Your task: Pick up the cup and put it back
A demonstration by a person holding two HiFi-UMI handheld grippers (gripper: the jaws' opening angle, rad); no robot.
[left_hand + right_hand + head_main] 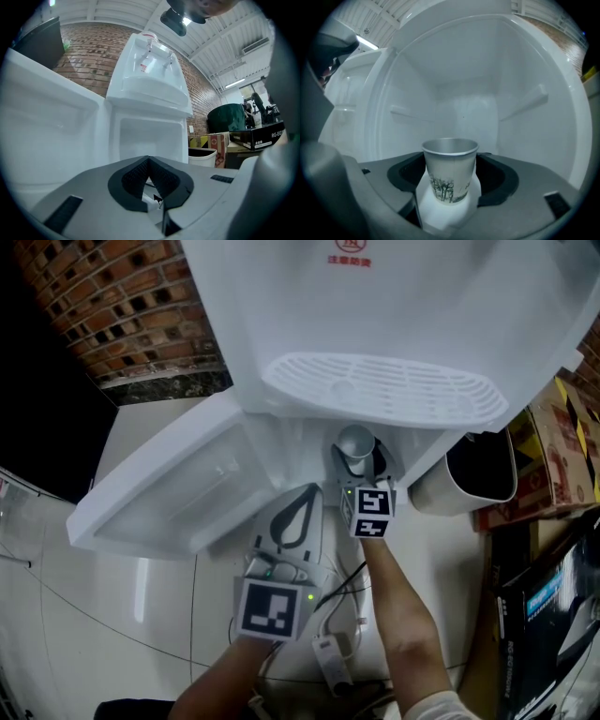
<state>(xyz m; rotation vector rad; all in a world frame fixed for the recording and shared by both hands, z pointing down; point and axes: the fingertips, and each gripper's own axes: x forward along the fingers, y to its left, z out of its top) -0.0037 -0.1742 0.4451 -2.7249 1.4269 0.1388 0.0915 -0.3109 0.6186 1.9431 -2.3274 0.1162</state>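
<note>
In the head view, the right gripper (358, 461) reaches under the drip tray of a white water dispenser (375, 315), at the mouth of its lower cabinet, whose door (178, 493) hangs open to the left. The paper cup (355, 442) stands upright between the gripper's jaws. The left gripper (307, 493) hangs back beside it, outside the cabinet. The left gripper view shows the left gripper (149, 160) with its 2 jaws together and nothing between them, facing the dispenser (150, 70). In the right gripper view, the right gripper (450, 180) is clamped on the lower wall of the cup (450, 168), 1 pad on each side, with the rim clear above and the cabinet's back wall (464, 103) behind. Whether the cup's base rests on the cabinet floor cannot be told. The cup looks empty, so likely very light, thin-walled and easy to crush. A gentle squeeze low on the wall, near the stiffer base, suits it best.
</note>
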